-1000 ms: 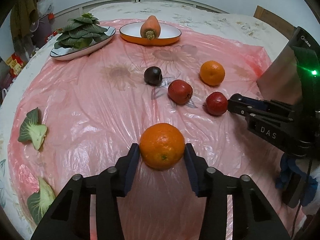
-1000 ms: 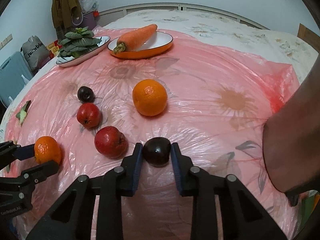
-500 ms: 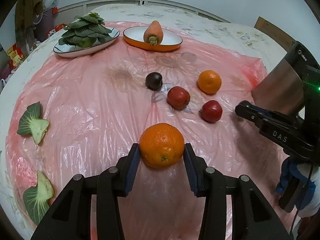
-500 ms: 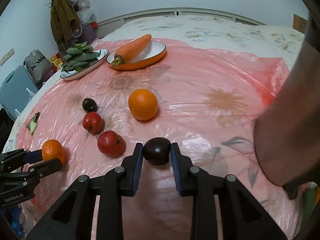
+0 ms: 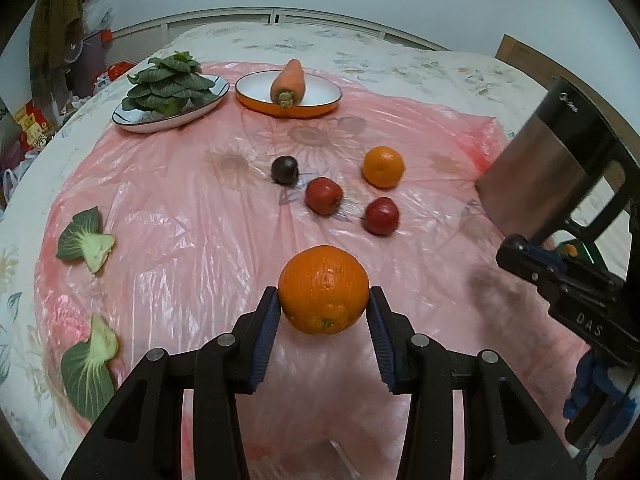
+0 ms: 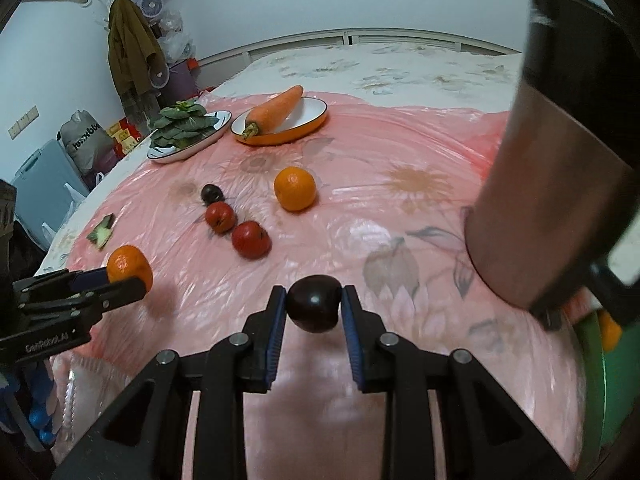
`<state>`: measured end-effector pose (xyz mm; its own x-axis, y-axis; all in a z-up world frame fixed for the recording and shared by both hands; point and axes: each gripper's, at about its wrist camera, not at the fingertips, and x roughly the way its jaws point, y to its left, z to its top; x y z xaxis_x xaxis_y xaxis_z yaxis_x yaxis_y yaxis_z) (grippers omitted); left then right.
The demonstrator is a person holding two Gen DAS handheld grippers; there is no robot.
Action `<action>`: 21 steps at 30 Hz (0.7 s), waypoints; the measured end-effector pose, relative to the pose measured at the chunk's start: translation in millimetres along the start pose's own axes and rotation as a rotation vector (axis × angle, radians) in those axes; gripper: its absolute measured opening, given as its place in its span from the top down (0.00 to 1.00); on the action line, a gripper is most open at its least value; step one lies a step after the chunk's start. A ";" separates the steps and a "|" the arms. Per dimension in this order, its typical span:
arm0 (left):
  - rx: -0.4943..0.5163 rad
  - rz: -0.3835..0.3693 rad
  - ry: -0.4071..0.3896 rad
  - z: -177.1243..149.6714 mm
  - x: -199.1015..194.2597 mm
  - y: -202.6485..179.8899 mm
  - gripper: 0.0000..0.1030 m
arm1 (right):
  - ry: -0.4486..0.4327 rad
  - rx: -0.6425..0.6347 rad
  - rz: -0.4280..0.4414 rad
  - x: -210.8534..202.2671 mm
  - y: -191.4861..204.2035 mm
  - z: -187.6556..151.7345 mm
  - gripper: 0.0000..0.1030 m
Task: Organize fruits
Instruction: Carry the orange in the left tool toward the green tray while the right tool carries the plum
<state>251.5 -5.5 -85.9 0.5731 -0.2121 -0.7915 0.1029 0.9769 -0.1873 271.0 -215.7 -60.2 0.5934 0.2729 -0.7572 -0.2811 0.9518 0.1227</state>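
My left gripper (image 5: 324, 308) is shut on an orange (image 5: 323, 289) and holds it above the pink plastic sheet (image 5: 180, 208). My right gripper (image 6: 313, 310) is shut on a dark plum (image 6: 314, 308), also lifted. The left gripper with its orange (image 6: 129, 267) shows at the left of the right wrist view. On the sheet lie a second orange (image 5: 383, 167), two red fruits (image 5: 323, 195) (image 5: 381, 216) and another dark plum (image 5: 284, 169). A green dish (image 6: 592, 380) with an orange fruit in it shows at the right edge.
An orange plate (image 5: 256, 94) with a carrot (image 5: 289, 79) and a plate of leafy greens (image 5: 168, 84) stand at the back. Two cut greens (image 5: 86, 240) (image 5: 88, 364) lie at the left. A tall steel container (image 6: 560, 184) stands at the right.
Both grippers have lifted and drawn back with their fruits; the table's fruits look farther away. The right gripper has swung towards the steel container and the green dish.
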 end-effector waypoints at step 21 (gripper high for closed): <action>0.121 -0.051 -0.008 -31.8 -52.7 -99.9 0.63 | -0.073 0.098 -0.085 -119.1 -59.3 -70.6 0.81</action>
<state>185.2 -92.7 -43.9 0.5714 -0.2619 -0.7777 0.2291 0.9609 -0.1553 163.8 -314.5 -22.5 0.6665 0.1971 -0.7190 -0.1552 0.9800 0.1249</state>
